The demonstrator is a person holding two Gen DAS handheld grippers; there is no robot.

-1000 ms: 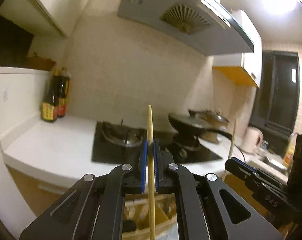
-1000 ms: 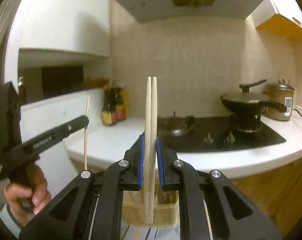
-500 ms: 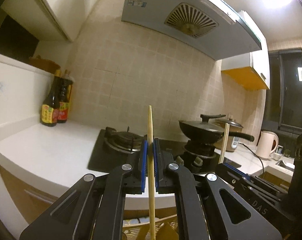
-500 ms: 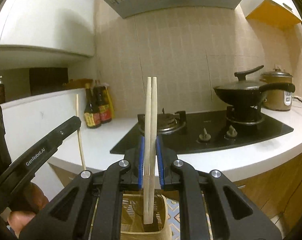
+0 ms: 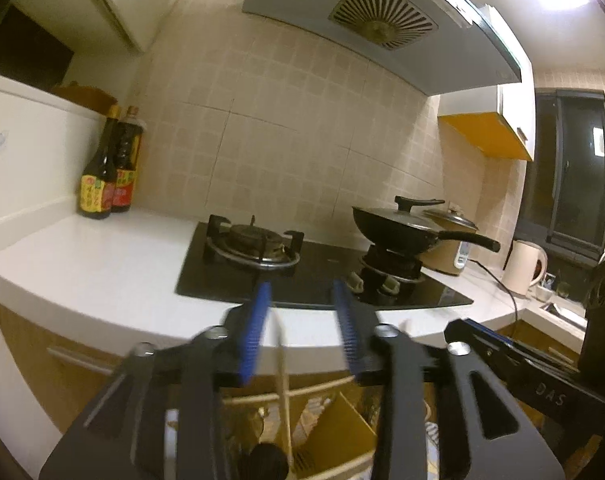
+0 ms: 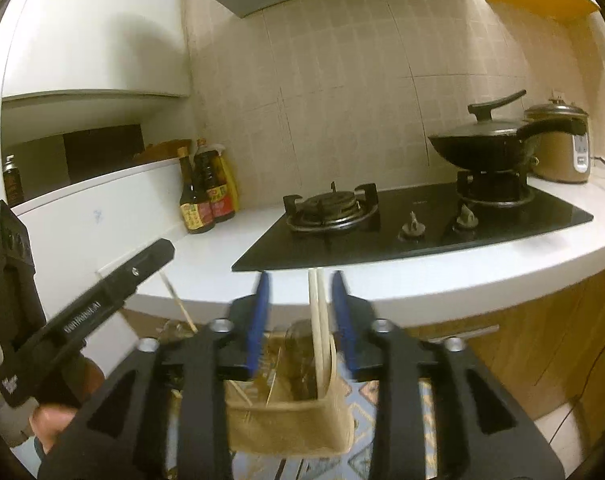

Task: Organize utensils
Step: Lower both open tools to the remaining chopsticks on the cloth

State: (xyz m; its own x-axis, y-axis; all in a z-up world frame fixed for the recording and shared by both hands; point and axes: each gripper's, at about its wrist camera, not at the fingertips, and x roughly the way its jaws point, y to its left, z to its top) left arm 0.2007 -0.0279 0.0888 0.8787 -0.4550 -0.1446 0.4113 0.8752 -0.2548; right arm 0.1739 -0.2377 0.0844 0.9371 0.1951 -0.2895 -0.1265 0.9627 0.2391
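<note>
In the left wrist view my left gripper (image 5: 301,292) has its jaws opening, and a single wooden chopstick (image 5: 281,364) stands loose between the blue pads, touching neither, its lower end down in a divided organiser basket (image 5: 322,390). The right wrist view has my right gripper (image 6: 300,280) with jaws opening too. A pair of pale chopsticks (image 6: 316,320) stands free between its pads, lower ends inside the tan basket (image 6: 286,424). The left gripper's body (image 6: 114,292) sits at the left, held by a hand.
Behind the basket runs a white counter (image 5: 102,272) with a black gas hob (image 6: 402,220). A lidded wok (image 6: 486,148) sits on the right burner, a rice cooker (image 6: 562,148) beside it. Sauce bottles (image 5: 106,168) stand at the back left and a kettle (image 5: 524,268) at the far right.
Both grippers sank toward the basket and their jaws went from shut on the chopsticks to apart. The chopsticks have slid down, their tops now near the pads.
</note>
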